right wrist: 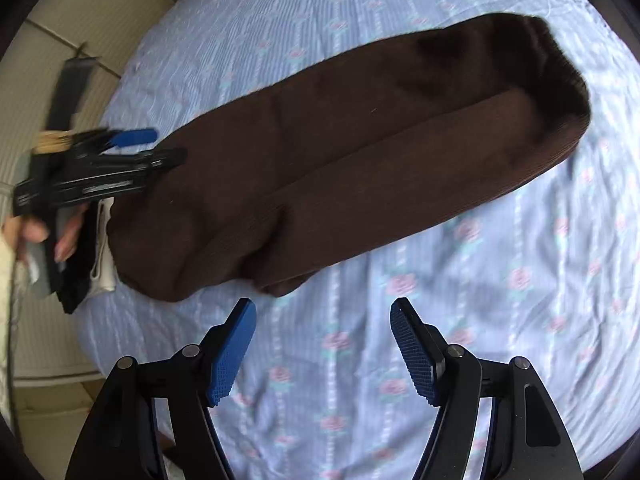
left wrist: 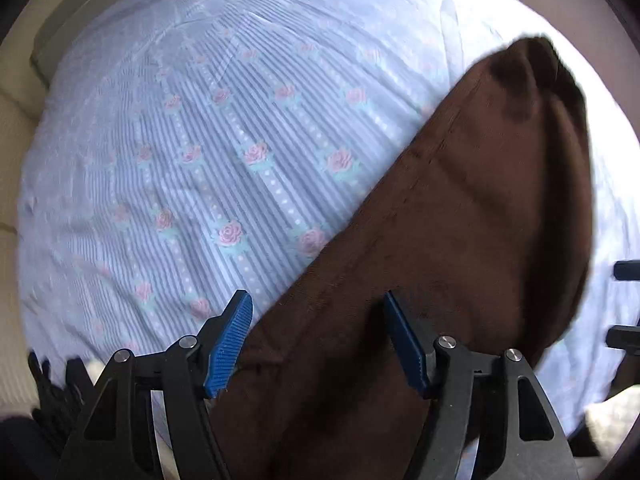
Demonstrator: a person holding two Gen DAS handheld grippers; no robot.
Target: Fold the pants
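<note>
Dark brown pants (right wrist: 340, 160) lie folded lengthwise, one leg on the other, as a long strip on a blue striped bedsheet with pink roses (right wrist: 500, 300). In the left wrist view the pants (left wrist: 460, 220) run from between the fingers to the upper right. My left gripper (left wrist: 318, 340) is open, its blue pads either side of the near end of the pants; it also shows in the right wrist view (right wrist: 136, 140) at the strip's left end. My right gripper (right wrist: 323, 344) is open and empty above the sheet, just short of the pants' near edge.
The sheet (left wrist: 200, 140) covers a bed or table; beige ribbed floor or upholstery (right wrist: 80, 12) lies beyond its left edge. A hand (right wrist: 48, 236) holds the left gripper's handle. Black gear parts (left wrist: 624, 304) show at the right edge of the left wrist view.
</note>
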